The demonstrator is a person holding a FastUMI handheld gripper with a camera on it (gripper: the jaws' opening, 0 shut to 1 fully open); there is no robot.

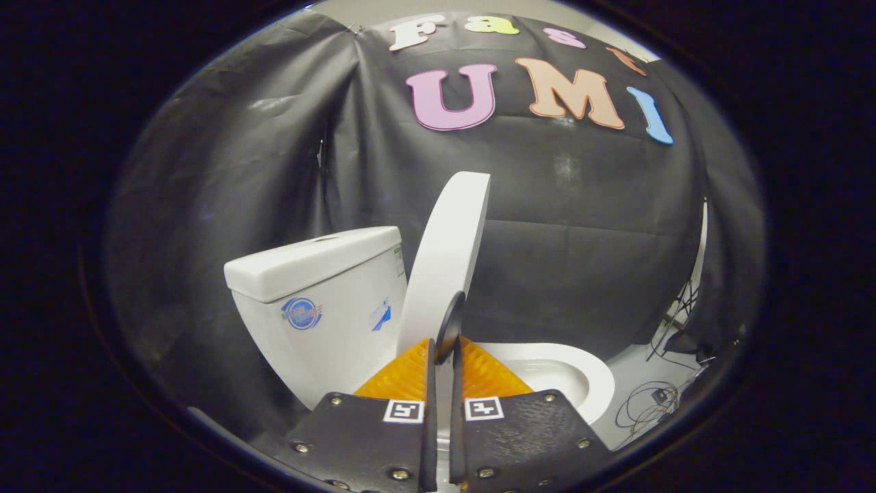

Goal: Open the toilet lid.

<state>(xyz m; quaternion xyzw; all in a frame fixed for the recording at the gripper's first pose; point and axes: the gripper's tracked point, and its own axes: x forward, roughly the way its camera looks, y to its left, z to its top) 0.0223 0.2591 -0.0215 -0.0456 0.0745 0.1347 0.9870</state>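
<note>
- The gripper (442,356) clamps the near edge of a white toilet lid (448,253); its jaws stand narrow, one finger on each face of the thin panel, both seemingly pressed against it.
- The lid rises steeply from between the fingertips, seen almost edge-on and leaning towards the cistern (321,301), which stands beyond the fingers and off to the left-hand jaw's side.
- A dark disc-shaped bumper (450,325) on the lid's edge sits just ahead of the fingertips.
- Beyond the right-hand jaw, the seat and bowl rim (582,373) lie uncovered; loose cables (650,400) trail on the floor further out on that side.
- By the look of it the lifting step is well advanced: the lid is near upright but apparently not yet resting against the cistern.
- The next move likely calls for carrying the edge the last stretch back until the lid leans safely past vertical, then parting the fingers; releasing too soon could let it drop.
</note>
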